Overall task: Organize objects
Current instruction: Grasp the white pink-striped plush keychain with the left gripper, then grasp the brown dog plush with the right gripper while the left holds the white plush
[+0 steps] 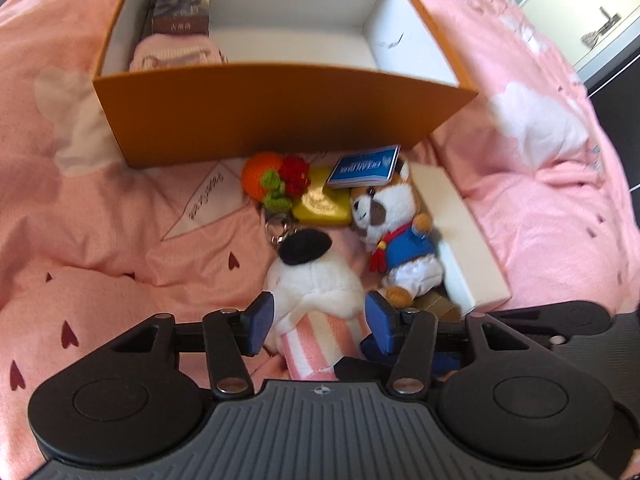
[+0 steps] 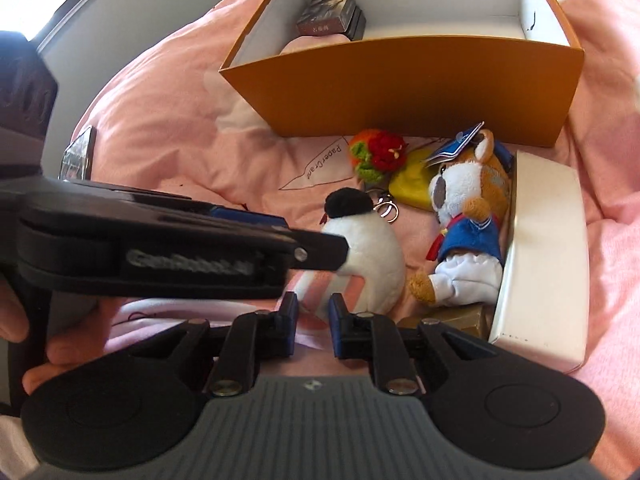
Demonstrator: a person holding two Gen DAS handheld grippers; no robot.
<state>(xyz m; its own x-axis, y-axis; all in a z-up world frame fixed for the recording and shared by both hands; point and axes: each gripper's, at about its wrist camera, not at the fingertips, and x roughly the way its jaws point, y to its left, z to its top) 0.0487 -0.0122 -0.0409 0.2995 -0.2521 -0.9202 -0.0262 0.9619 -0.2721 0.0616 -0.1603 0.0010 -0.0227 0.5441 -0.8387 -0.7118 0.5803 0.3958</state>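
Partly, the left tool (image 1: pixel 318 318) hides the white plush's (image 1: pixel 316 280) striped end.

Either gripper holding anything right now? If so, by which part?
Left gripper brackets the white plush low on its body, above the pink-striped part; jaws open, grip unconfirmed. Right gripper holds nothing, jaws slightly apart.

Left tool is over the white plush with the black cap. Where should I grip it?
Grip the white plush across its round white body, coming straight down from above. The left tool is open and already straddles it, and the body lies flat on the pink blanket.
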